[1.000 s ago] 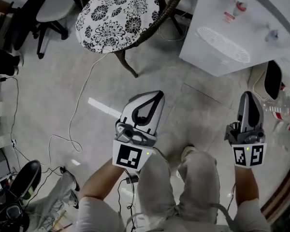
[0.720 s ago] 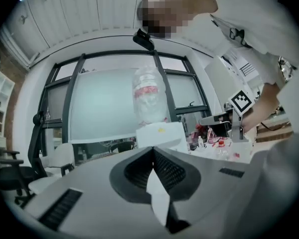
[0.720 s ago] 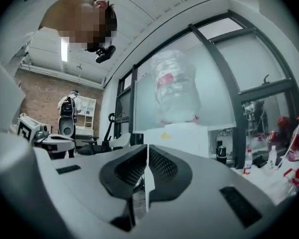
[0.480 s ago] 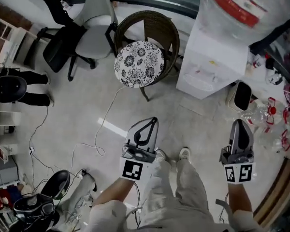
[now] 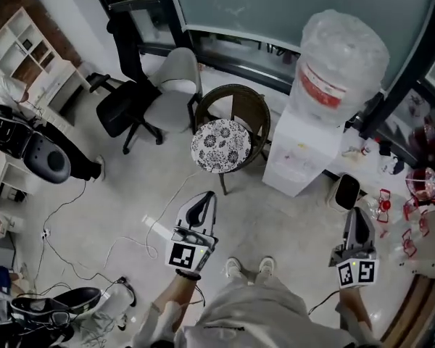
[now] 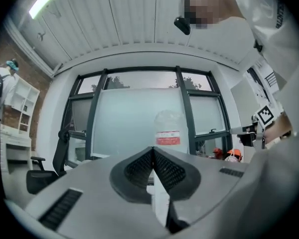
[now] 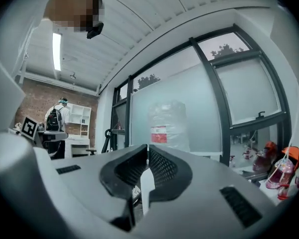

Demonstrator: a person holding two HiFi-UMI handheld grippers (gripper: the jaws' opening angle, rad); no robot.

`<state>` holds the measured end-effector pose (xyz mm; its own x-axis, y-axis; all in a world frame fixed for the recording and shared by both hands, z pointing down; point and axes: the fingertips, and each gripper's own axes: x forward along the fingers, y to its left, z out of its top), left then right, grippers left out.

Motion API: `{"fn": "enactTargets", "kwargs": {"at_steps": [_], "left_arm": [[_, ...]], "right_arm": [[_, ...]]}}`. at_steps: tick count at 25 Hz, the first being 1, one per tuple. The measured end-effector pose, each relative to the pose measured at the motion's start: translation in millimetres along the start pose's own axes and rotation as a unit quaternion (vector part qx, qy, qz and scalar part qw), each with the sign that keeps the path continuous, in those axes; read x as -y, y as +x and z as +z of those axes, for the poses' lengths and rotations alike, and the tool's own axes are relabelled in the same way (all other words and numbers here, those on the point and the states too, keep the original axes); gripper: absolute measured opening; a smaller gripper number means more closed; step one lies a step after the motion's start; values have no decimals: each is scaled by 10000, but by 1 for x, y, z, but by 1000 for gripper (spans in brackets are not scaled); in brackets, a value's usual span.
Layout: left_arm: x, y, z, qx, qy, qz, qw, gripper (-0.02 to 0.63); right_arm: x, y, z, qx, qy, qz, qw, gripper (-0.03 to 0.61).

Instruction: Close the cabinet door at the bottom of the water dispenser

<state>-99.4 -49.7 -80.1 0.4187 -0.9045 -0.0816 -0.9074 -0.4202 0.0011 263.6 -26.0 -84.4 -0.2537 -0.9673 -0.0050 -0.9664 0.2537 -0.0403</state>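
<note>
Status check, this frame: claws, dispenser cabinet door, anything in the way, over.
Left claw shut, empty. Right claw shut, empty. Water dispenser ahead, door state unreadable. Wicker chair beside it.

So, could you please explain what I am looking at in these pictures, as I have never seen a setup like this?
There is no robot here: a person holds a hand-held two-jaw tool in each hand, the left gripper and the right gripper. The top-down picture comes from a camera on the person's head. The other two come from cameras riding on each gripper, looking along its jaws. Both pairs of jaws are closed and hold nothing. Ahead stands a white water dispenser with a big bottle on top, and beside it a wicker chair with a patterned cushion.
</note>
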Motion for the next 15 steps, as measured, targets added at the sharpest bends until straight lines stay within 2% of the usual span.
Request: {"fn": "enactTargets", "kwargs": {"at_steps": [4, 10, 15], "left_arm": [[-10, -21, 21, 198, 259, 206, 9993, 8], [-26, -39, 31, 344, 173, 514, 9979, 8], [-22, -43, 34, 354, 235, 517, 9978, 8]], "right_arm": [[4, -22, 17, 189, -40, -47, 9998, 23], [10, -37, 26, 262, 45, -144, 9995, 21], [7, -41, 22, 222, -46, -124, 9997, 17]]}}
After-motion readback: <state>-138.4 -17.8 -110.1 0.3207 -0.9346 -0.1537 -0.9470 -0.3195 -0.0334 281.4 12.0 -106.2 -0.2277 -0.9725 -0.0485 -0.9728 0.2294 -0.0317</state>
